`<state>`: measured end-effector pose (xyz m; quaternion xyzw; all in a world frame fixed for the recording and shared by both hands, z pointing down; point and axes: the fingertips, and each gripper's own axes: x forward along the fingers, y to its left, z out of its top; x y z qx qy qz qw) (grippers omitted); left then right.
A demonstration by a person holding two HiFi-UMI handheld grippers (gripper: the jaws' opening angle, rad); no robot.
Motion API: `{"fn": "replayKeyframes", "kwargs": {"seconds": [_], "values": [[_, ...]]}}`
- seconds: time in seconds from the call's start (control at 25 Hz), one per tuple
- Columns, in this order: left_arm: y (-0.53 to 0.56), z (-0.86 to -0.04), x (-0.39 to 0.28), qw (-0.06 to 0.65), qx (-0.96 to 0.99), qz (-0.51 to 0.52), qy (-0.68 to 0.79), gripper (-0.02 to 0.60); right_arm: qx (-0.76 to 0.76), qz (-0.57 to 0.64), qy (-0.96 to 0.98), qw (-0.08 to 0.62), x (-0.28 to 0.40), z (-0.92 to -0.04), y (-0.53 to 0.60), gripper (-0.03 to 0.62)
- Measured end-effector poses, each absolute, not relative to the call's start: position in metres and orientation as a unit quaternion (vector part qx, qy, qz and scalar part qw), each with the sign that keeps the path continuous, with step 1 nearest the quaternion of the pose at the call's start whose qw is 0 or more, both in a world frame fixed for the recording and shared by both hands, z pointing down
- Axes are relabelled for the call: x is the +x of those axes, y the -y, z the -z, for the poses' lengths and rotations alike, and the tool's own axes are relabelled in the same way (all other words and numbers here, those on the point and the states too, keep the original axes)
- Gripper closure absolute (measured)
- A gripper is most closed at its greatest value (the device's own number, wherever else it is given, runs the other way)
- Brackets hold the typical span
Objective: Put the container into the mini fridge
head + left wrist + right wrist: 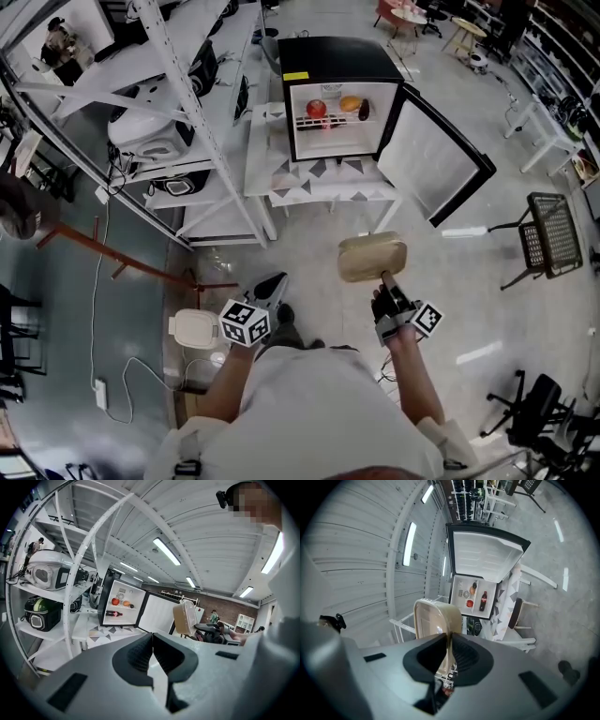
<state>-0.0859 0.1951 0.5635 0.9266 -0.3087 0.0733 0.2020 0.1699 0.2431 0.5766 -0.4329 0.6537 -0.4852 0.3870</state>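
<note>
**Container held in front of the open mini fridge.**
The right gripper (385, 284) has its jaws clamped on the thin near edge of the tan container (372, 257), which is off the floor in front of the mini fridge (337, 58) and well apart from it. In the head view the container's long axis runs crosswise, left to right, across the line from gripper to fridge. Its body reaches from the jaws toward the fridge's open front. In the right gripper view the rim sits pinched between the pads and the container (435, 618) rises beyond the right gripper (449, 654). The door (433, 155) stands swung to the fridge's right. The left gripper (270, 287), farther from the fridge, has its jaws together on nothing.
</note>
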Motion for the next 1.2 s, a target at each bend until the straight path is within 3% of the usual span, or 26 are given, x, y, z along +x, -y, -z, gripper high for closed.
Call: {"fn": "replayKeyframes", "kwargs": {"seconds": [1.2], "values": [[0.027,-0.576,-0.074,0.22,0.944,-0.081,0.233,0.577,-0.478,0.476,-0.622,0.398,0.158,-0.583,-0.063,0.553]]}}
